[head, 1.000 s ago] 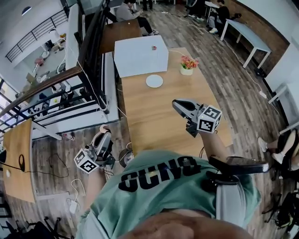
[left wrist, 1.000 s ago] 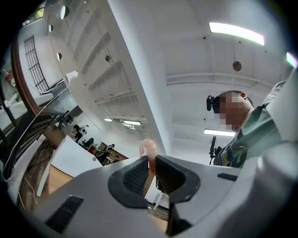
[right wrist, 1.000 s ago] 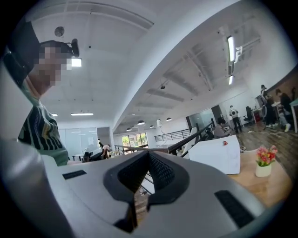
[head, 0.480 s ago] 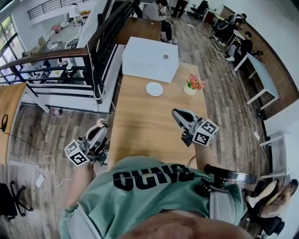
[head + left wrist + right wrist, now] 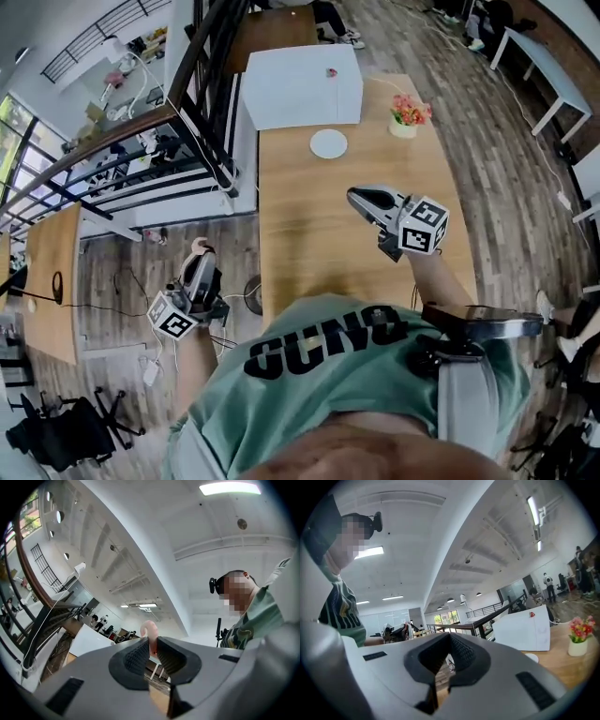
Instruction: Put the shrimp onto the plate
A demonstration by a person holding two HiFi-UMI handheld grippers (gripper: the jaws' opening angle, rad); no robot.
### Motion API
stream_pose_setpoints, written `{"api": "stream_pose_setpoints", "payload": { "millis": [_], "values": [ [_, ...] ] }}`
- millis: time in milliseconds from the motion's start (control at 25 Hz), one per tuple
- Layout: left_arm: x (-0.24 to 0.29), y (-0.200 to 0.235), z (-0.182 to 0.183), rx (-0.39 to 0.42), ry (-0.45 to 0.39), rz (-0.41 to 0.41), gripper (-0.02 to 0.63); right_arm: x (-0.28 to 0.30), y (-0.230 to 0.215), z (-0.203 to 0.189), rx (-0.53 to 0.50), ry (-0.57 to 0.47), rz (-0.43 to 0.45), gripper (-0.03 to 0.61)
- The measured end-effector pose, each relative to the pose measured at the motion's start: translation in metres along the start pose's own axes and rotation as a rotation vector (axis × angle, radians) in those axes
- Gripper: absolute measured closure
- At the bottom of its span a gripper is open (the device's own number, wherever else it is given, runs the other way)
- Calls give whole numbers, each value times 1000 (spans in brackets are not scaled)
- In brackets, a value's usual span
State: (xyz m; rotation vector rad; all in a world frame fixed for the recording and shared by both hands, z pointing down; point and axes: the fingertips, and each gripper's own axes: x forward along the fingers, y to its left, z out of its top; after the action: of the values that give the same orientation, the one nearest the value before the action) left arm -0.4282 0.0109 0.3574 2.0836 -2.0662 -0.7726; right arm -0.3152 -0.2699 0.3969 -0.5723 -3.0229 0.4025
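While the L gripper (image 5: 199, 261) is clenched on the shrimp (image 5: 197, 246) off the table's (image 5: 309, 239) near-left edge, the plate (image 5: 328, 143) sits bare at the far end.
Risk, imo: the pinch looks thin. Pads hold only the shrimp's lower part, w/ the pink curl poking out past the tips, so a jolt on the way over could slip it loose & drop it on the wood floor (image 5: 131, 281), not the table. R gripper (image 5: 356, 196), jaws together w/ nothing between, hovers over the table mid-right; it could cross the route to the plate. Beyond the plate: white box (image 5: 302, 86) just behind, flower pot (image 5: 405, 120) to its right. Railing (image 5: 202, 66) runs along the far left.
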Motion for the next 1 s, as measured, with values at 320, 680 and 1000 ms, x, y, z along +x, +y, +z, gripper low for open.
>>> {"api": "stream_pose_setpoints", "payload": {
  "millis": [320, 680, 1000],
  "values": [
    [44, 42, 31, 125, 65, -87, 560, -13, -19, 39, -93, -5, -105, 572],
    [122, 108, 21, 224, 201, -95, 560, -17, -85, 64, -162, -17, -184, 572],
    [223, 178, -27, 214, 325, -132, 560, -7, -182, 54, -122, -32, -240, 572]
  ]
}}
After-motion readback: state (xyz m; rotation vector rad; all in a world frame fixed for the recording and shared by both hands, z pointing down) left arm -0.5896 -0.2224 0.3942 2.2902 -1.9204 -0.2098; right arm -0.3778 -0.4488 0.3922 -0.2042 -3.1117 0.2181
